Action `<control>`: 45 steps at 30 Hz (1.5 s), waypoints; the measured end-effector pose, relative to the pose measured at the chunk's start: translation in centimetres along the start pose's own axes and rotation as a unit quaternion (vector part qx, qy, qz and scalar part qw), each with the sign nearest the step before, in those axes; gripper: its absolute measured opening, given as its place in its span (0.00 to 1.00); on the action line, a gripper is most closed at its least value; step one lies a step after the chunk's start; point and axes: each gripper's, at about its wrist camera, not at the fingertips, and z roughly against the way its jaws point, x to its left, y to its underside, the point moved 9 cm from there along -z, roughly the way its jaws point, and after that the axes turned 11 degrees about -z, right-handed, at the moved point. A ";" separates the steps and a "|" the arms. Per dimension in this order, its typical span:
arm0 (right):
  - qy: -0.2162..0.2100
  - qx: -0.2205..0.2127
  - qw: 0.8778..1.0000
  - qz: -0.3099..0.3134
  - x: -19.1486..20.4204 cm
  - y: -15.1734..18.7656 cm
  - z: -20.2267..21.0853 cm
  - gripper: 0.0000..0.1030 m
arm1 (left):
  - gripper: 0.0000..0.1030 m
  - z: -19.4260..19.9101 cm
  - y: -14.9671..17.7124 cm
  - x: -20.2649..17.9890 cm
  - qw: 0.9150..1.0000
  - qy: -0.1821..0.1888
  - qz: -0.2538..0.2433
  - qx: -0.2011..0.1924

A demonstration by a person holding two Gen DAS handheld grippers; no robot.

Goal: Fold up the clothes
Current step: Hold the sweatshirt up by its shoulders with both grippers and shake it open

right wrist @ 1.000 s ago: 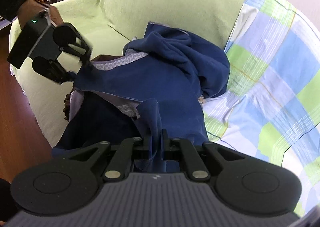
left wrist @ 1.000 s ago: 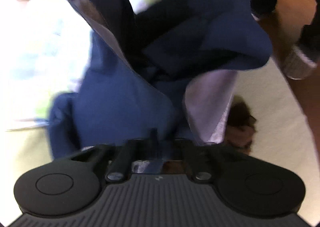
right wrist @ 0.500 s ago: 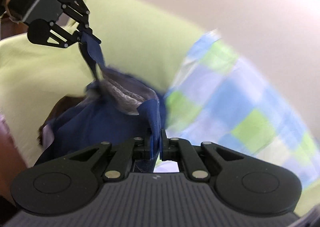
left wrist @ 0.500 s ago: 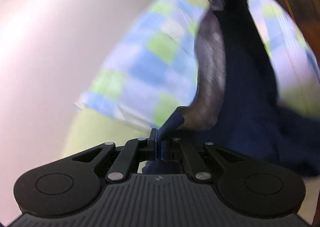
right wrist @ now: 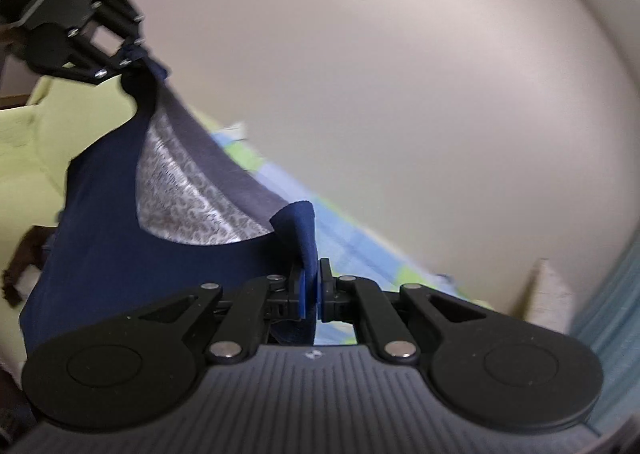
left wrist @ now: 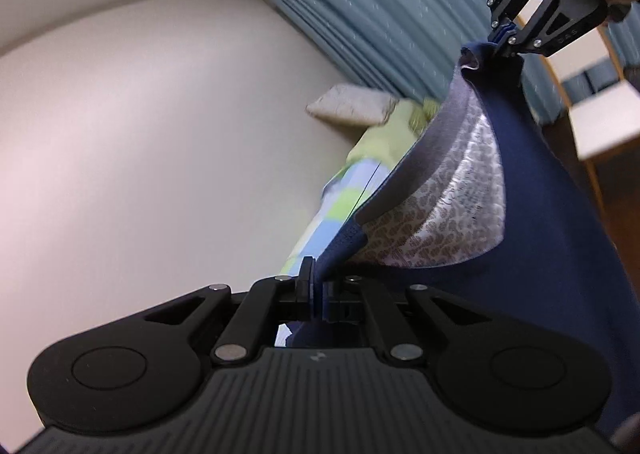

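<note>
A navy blue garment (left wrist: 560, 254) with a grey patterned lining (left wrist: 452, 210) hangs stretched in the air between both grippers. My left gripper (left wrist: 316, 290) is shut on one top corner of it. My right gripper (right wrist: 312, 290) is shut on the other top corner. The right gripper also shows in the left wrist view (left wrist: 506, 36) at top right, pinching the cloth. The left gripper shows in the right wrist view (right wrist: 128, 54) at top left. The garment (right wrist: 132, 254) hangs down from the line between them.
A lime green sofa (right wrist: 32, 158) with a blue and green checked blanket (right wrist: 360, 250) lies below. A pale wall (left wrist: 140, 154) stands behind. Teal curtains (left wrist: 380, 14) hang to one side, with a beige cushion (left wrist: 352, 108) by them. A dark brown item (right wrist: 20, 262) lies on the sofa.
Both grippers have lifted the garment off the sofa and pulled its top edge taut. The cameras now look up toward the wall instead of down at the sofa.
</note>
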 end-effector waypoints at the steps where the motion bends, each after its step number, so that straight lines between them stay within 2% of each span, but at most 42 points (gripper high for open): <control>1: 0.009 -0.005 1.000 0.001 -1.3 0.2 1.0 0.02 | 0.01 -0.3 -0.9 -0.4 1.000 0.002 0.006 -0.003; 5: 0.053 -0.014 0.998 0.012 -6.8 1.8 3.8 0.02 | 0.01 -2.7 -5.1 -2.7 0.998 0.024 0.047 -0.023; 11: 0.109 0.009 0.994 0.013 -13.5 5.5 4.5 0.02 | 0.01 -5.6 -8.1 -3.7 0.993 0.071 0.075 -0.051; 12: 0.117 0.013 0.993 0.011 -14.4 6.0 4.4 0.02 | 0.01 -5.8 -8.2 -3.5 0.992 0.078 0.078 -0.056; 14: 0.131 0.021 0.991 0.007 -16.3 6.9 4.1 0.02 | 0.01 -3.9 -6.3 -2.9 0.991 0.084 0.084 -0.058; 16: 0.138 0.027 0.990 0.008 -17.5 7.4 3.3 0.02 | 0.01 -5.2 -5.9 -2.4 0.990 0.088 0.087 -0.061; 19: 0.141 0.035 0.989 0.016 -19.7 8.7 0.2 0.02 | 0.01 -10.4 -6.5 -2.4 0.989 0.095 0.091 -0.062; 21: 0.137 0.046 0.989 0.014 -21.3 10.1 -3.2 0.02 | 0.01 -15.3 -6.4 -2.8 0.988 0.102 0.104 -0.050; 26: 0.097 0.076 0.992 0.013 -24.0 13.5 -12.8 0.02 | 0.01 -24.2 -1.8 -3.4 0.984 0.111 0.137 0.003; 29: 0.055 0.094 0.994 0.022 -24.8 16.1 -19.3 0.02 | 0.01 -29.7 1.6 -4.1 0.981 0.107 0.154 0.050; 32: 0.005 0.108 0.994 0.026 -25.7 19.2 -25.9 0.02 | 0.01 -36.2 5.6 -5.6 0.974 0.091 0.176 0.112; 34: -0.025 0.113 0.993 0.021 -26.8 21.3 -29.4 0.02 | 0.01 -38.4 6.7 -6.1 0.970 0.083 0.185 0.133; 38: -0.100 0.108 0.989 0.020 -27.5 24.7 -38.7 0.02 | 0.01 -44.3 11.1 -7.5 0.951 0.030 0.212 0.223; 40: -0.130 0.100 0.986 0.024 -28.4 25.7 -42.6 0.02 | 0.01 -46.2 11.6 -7.9 0.946 0.016 0.212 0.245; 42: -0.158 0.099 0.982 0.022 -29.6 26.8 -46.5 0.02 | 0.01 -48.1 12.9 -8.6 0.937 0.000 0.215 0.275; 45: -0.194 0.099 0.976 0.027 -28.5 28.6 -51.1 0.02 | 0.01 -50.5 15.3 -9.8 0.924 -0.011 0.223 0.311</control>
